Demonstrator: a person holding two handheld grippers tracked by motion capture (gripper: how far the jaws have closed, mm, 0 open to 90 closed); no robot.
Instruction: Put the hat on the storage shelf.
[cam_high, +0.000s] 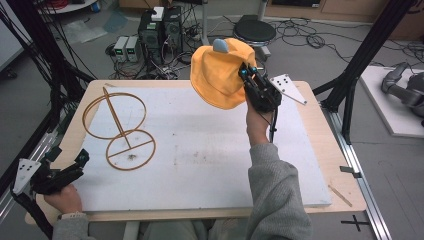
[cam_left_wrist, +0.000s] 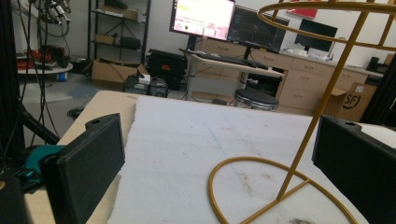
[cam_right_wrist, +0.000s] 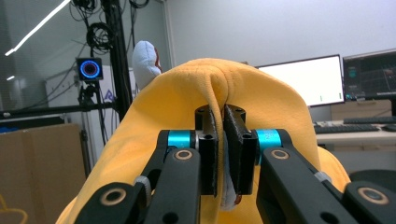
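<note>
I have the yellow hat (cam_high: 220, 75) clamped in my right tool (cam_high: 248, 71) and lifted off the counter (cam_high: 210, 150), but hanging it on the wire stand (cam_high: 120, 127) is left, my left tool (cam_high: 65, 167) resting apart.

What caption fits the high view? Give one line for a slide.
Right gripper lifts a yellow hat above the table; left gripper waits open near the gold wire stand.

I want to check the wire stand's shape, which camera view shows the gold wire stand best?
The high view: the whole wire stand shows there, base ring flat on the white board, upper ring tilted on its stem. The left gripper view gives a close partial look at the base ring and stem between the left gripper's open jaws.
</note>
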